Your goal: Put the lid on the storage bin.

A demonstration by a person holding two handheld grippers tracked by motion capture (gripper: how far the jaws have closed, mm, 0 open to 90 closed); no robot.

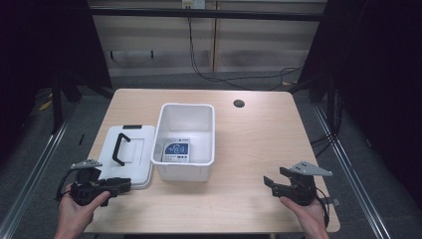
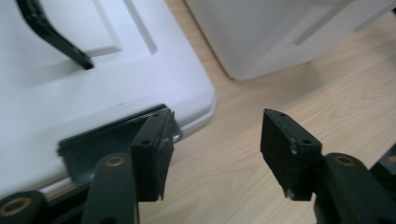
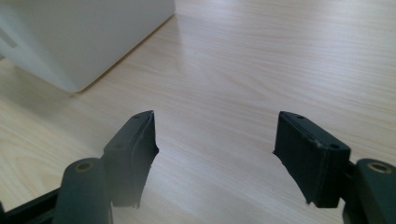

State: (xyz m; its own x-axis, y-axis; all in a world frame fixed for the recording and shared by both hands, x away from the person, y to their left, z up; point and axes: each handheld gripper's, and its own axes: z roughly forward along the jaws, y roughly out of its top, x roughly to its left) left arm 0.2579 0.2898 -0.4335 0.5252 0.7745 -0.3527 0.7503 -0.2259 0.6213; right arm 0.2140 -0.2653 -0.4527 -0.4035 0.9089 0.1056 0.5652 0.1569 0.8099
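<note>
Left gripper [image 2: 215, 154] is held with jaws apart at the near corner of the flat white plastic lid with a black handle [image 2: 84, 79]; one jaw lies over the lid's dark latch, nothing clamped. Right gripper [image 3: 215, 158] is seen parted over bare wooden table [image 3: 261, 70], empty. Lid is laid beside the white plastic bin [image 1: 185, 142].

Each hand carries black two-jawed left tongs [image 1: 107, 188] and right tongs [image 1: 272, 185], topped by a grey three-cornered plate. Ribbed rectangular pads [image 3: 306, 151] have small screw holes; brass-coloured pivot bushings sit behind them. A black cable trails behind each. Forearms bare.
</note>
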